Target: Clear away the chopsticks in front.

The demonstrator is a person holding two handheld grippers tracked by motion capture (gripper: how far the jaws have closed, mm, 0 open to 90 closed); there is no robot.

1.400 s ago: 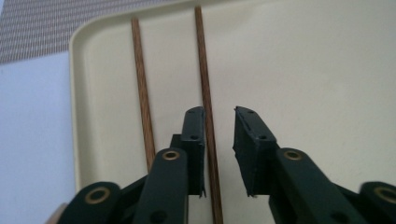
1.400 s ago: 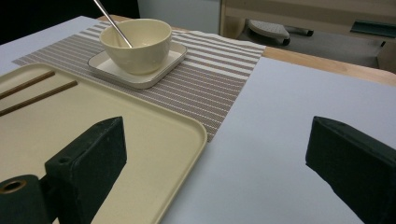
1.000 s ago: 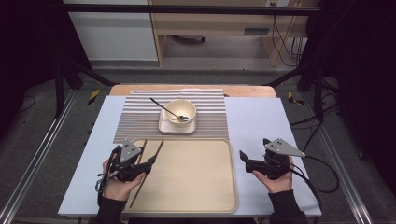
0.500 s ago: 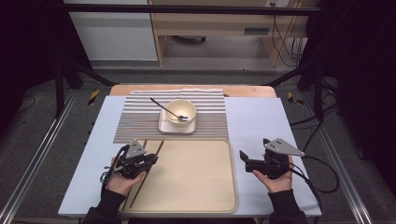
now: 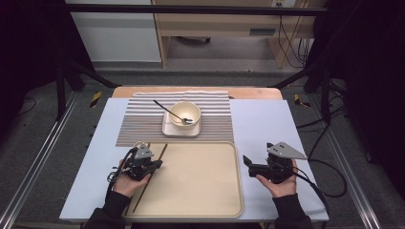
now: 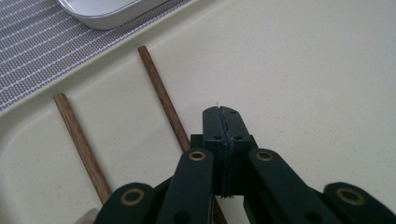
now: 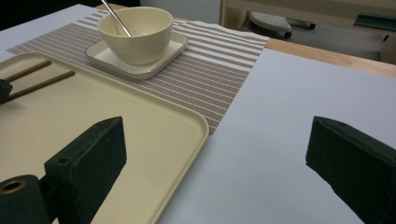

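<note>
Chopsticks [image 6: 163, 102]: two slim, brown, wood-grained rods at the left edge of the smooth cream tray [image 5: 205, 191] on the pale bench [image 5: 260, 124]. Pick-up step, judging by the left tongs [image 6: 220, 112]: just closing, now pressed together beside the inner rod, nothing visibly between. Right tongs [image 7: 215, 149] spread, idle. Next, probably: reopening astride one rod.

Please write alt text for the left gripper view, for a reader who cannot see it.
The left gripper, jaws pressed shut, points down at a beige tray, right beside one of two brown chopsticks lying on it. A striped placemat and a white dish sit beyond the tray's rim.
</note>
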